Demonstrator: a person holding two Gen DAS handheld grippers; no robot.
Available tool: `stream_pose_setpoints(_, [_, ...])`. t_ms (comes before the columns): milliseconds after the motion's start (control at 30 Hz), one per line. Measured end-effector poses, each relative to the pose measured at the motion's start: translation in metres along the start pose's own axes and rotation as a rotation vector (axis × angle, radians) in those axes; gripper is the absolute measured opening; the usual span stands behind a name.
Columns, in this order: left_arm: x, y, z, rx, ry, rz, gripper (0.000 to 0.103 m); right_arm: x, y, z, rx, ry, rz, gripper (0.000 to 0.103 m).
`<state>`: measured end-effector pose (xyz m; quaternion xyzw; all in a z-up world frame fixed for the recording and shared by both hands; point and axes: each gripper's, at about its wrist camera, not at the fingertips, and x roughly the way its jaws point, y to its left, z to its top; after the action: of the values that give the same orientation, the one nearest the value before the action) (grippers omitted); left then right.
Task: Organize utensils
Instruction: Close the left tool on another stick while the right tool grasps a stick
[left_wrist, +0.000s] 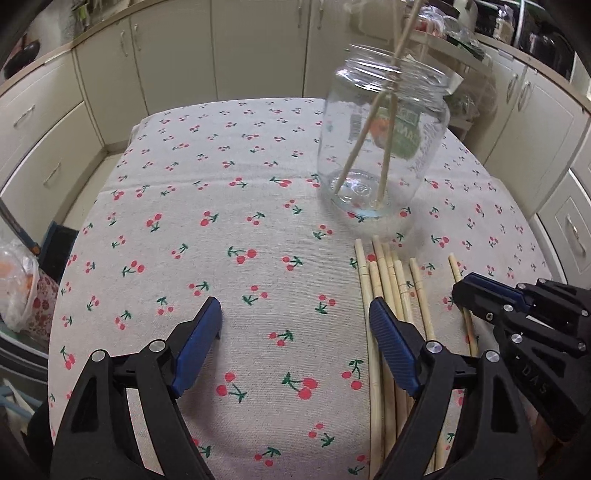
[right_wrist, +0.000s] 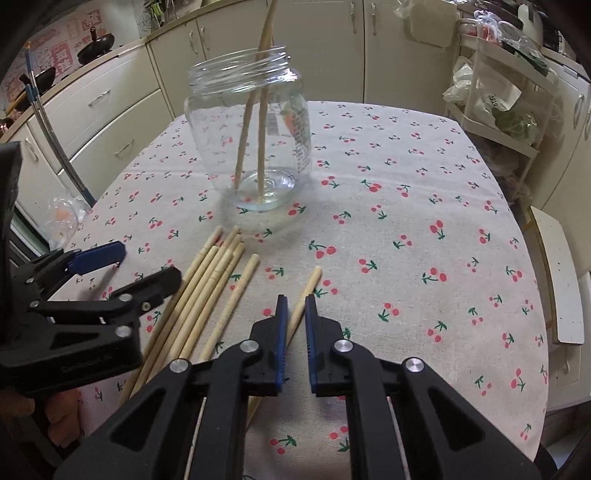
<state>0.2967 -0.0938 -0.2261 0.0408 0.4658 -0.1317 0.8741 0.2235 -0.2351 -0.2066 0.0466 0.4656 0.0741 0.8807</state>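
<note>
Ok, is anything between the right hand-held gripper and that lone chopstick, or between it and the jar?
Nothing visible. The right hand-held gripper already straddles the lone chopstick, its jaws narrowly apart. Between there and the jar lies only bare tablecloth. Two chopsticks lean inside the jar, leaving most of its mouth free.

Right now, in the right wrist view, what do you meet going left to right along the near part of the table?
Left gripper → bundle of chopsticks → single chopstick → lone chopstick between the right gripper fingers → bare cherry tablecloth.
</note>
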Motion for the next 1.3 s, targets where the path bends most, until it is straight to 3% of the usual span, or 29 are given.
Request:
stream_pose_setpoints(567, [0.012,-0.013,0.012,0.073,0.024,0.077,0.077,0.003,-0.005,0.003,0.033,0.015,0.072,0.01])
stream_pose_setpoints(667, [0.015,-0.015,0.019,0.062,0.02,0.052,0.063,0.003,-0.004,0.003,0.047,0.011,0.047,0.01])
stream_pose_setpoints(800, [0.013,-0.02,0.02,0.086,0.026,0.012,0.028,0.003,0.001,0.002,0.026,0.016,0.056,0.009])
stream_pose_setpoints(833, [0.012,-0.02,0.02,0.088,0.033,-0.001,0.024,0.003,0.001,0.001,0.021,0.018,0.06,0.008])
stream_pose_setpoints(1033, [0.014,-0.009,0.024,0.06,0.079,-0.077,0.024,0.005,0.002,0.006,-0.007,0.051,0.037,0.009])
stream_pose_setpoints(1100, [0.017,-0.007,0.029,0.042,0.092,-0.079,0.025,0.006,0.008,0.007,-0.027,0.051,0.01,0.009])
stream_pose_setpoints(1200, [0.021,-0.015,0.032,0.092,0.09,-0.038,0.024,0.006,0.011,0.004,-0.04,0.038,-0.012,0.009])
stream_pose_setpoints(1300, [0.021,-0.021,0.032,0.117,0.092,-0.042,0.006,0.005,0.009,0.003,-0.028,0.033,-0.004,0.008])
